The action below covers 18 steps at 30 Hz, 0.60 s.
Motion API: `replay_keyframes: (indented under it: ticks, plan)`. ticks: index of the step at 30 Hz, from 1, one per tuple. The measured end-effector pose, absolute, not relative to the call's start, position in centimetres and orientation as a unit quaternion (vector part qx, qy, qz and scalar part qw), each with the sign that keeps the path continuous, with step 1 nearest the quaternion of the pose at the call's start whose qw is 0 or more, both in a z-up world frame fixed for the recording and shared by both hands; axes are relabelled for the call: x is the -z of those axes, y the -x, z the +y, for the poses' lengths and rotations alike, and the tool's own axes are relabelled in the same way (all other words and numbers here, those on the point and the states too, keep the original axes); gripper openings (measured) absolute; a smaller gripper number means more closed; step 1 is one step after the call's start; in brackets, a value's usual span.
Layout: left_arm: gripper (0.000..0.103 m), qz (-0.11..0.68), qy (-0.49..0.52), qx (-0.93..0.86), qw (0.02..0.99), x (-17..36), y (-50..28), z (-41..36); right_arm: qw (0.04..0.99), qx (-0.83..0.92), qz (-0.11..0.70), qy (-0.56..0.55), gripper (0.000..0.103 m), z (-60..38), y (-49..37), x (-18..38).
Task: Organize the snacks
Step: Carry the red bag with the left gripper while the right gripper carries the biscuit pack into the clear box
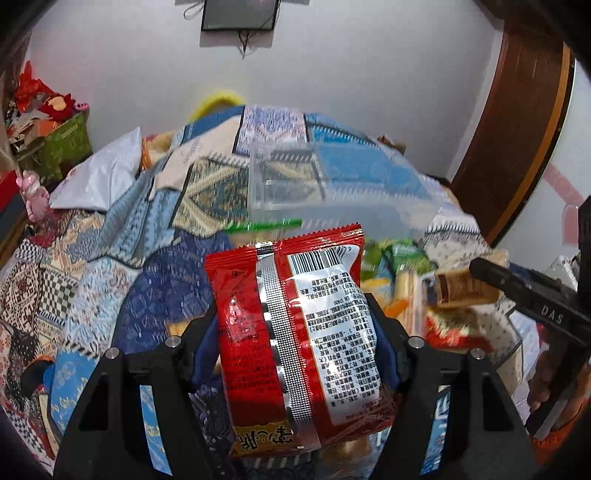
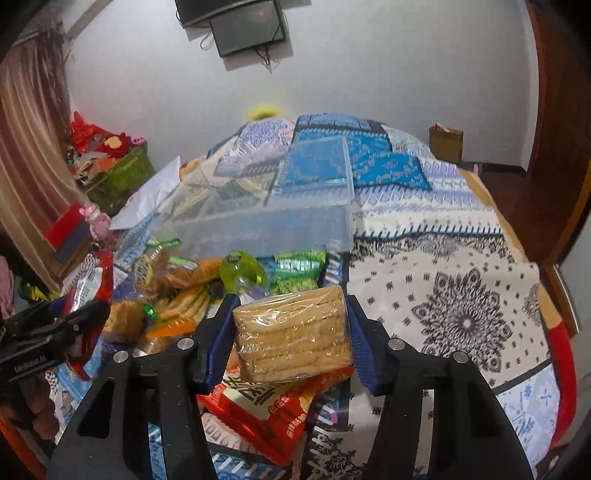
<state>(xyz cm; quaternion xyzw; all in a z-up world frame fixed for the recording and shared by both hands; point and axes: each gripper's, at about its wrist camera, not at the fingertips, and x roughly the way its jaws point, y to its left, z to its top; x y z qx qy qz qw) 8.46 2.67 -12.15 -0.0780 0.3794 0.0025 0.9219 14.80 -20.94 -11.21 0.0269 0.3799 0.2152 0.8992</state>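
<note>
One clear bin [image 2: 258, 221], two red snack bags [image 1: 295, 332] [image 2: 258, 406], one wrapped biscuit pack [image 2: 295, 332], one green jelly cup [image 2: 242, 273]

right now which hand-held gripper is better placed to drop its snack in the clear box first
Right, probably. The right hand-held gripper holds its biscuit pack facing the clear box; the left hand-held gripper, holding the red bag, sits further aside.

— What surrounds the bed [image 2: 461, 258]?
— A white wall [image 2: 369, 74] behind it carries a dark screen [image 2: 247, 31]; striped curtains [image 2: 29, 147] hang left of it, a wooden door [image 2: 561, 147] stands right.
</note>
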Motion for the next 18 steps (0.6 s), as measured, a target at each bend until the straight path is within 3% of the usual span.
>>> replay_keyframes:
  ticks: [18]
  plan:
    - [0.069, 0.317, 0.081, -0.001, 0.945, 6.4, -15.3, 3.5, 0.927, -0.228, 0.297, -0.025, 0.052, -19.6, -18.6, 5.7]
